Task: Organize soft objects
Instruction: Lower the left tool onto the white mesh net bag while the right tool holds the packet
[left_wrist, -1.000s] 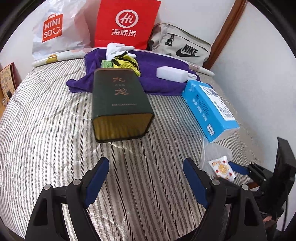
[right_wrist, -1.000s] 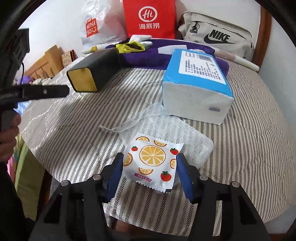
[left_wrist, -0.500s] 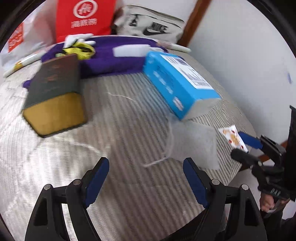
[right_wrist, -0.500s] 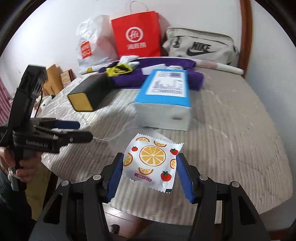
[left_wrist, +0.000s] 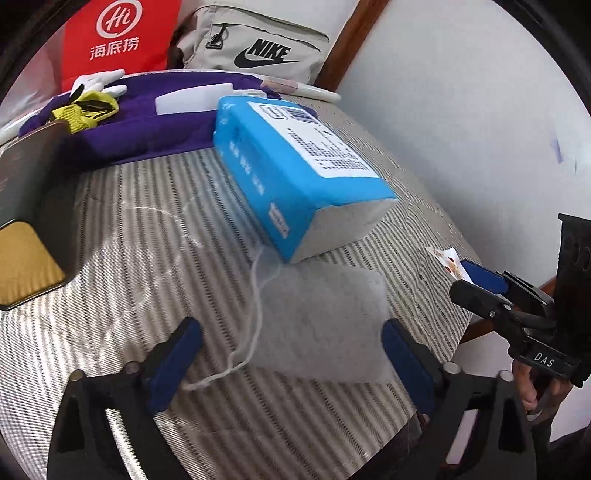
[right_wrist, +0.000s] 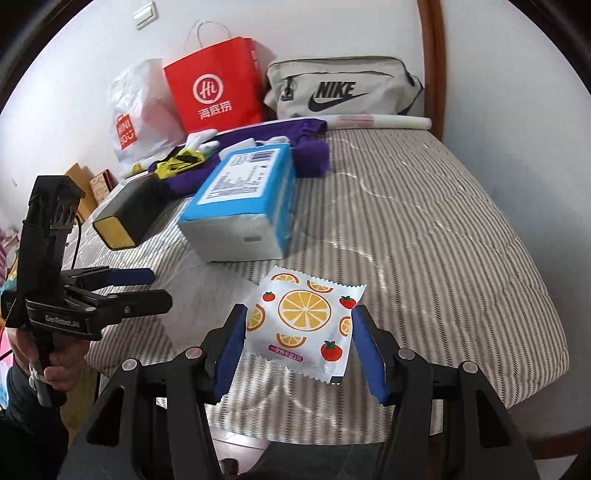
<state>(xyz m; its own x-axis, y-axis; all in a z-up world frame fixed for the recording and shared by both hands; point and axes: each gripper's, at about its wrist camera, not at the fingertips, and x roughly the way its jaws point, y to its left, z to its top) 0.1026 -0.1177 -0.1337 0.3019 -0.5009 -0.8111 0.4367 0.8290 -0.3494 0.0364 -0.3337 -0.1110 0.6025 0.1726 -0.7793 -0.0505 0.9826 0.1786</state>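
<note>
Gripping an orange-print sachet (right_wrist: 308, 325) between its blue pads, the right gripper (right_wrist: 301, 347) holds it above the striped tabletop (right_wrist: 424, 240). Left gripper (left_wrist: 291, 363), jaws wide and empty, hovers over a translucent mesh pouch (left_wrist: 317, 317) lying just beside the blue tissue pack (left_wrist: 295, 166).

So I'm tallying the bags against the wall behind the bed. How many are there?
3: the white Miniso plastic bag on the left, the red paper bag in the middle, the grey Nike bag on the right. Others may be hidden.
</note>
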